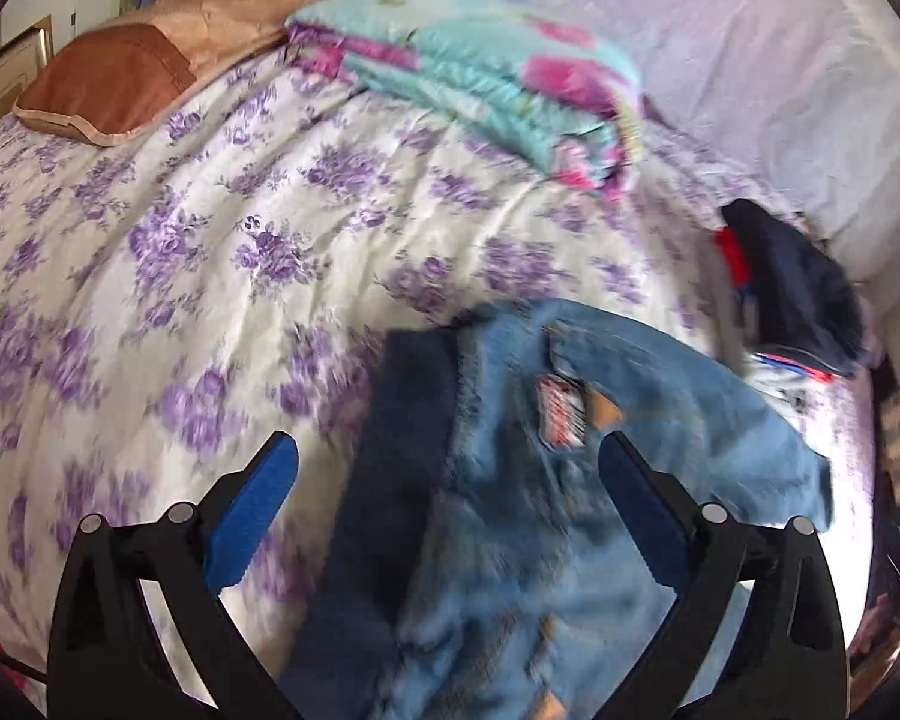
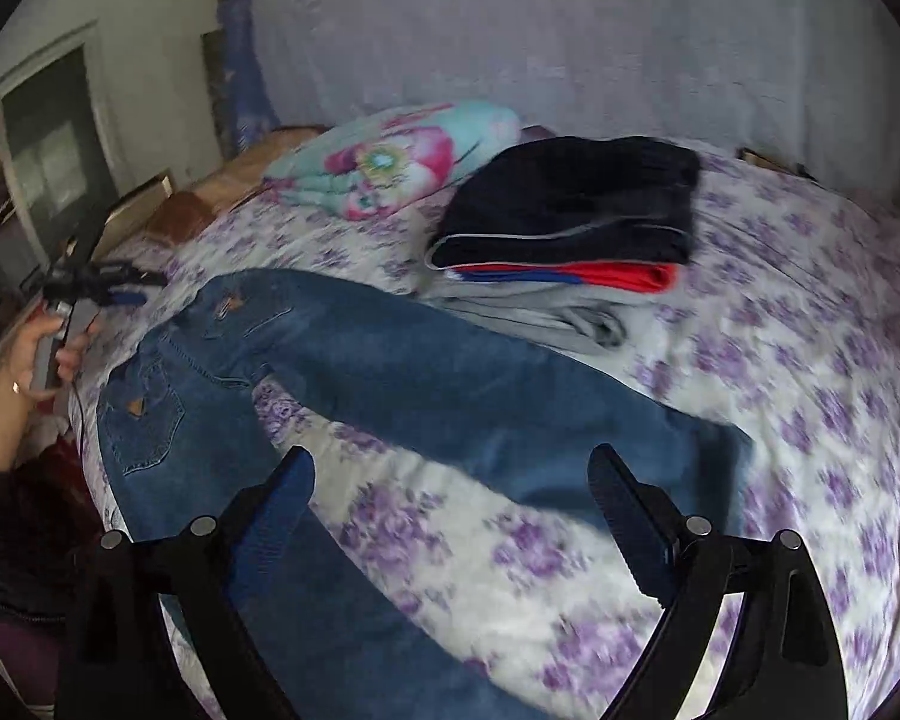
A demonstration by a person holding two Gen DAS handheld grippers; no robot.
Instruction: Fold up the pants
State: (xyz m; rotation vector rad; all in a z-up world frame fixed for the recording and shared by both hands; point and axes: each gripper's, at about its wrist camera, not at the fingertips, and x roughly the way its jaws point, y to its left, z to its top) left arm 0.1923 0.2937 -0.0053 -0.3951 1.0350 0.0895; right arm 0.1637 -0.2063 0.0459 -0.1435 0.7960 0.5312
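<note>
Blue jeans [image 2: 390, 384] lie spread on the flowered bed, back pockets up, waist to the left, the two legs apart and running right and toward the camera. In the left wrist view the jeans' waist end [image 1: 546, 480] lies just ahead of and below my open left gripper [image 1: 447, 462], with a label patch showing. My left gripper also shows far left in the right wrist view [image 2: 108, 291], held in a hand beside the waist. My right gripper [image 2: 450, 468] is open and empty, hovering above the legs.
A stack of folded clothes, dark navy on top with red and blue beneath [image 2: 570, 210], sits behind the jeans. A teal and pink floral blanket [image 1: 480, 72] and brown pillows [image 1: 150, 60] lie at the bed's head. A wall covered in pale cloth [image 2: 570, 30] backs the bed.
</note>
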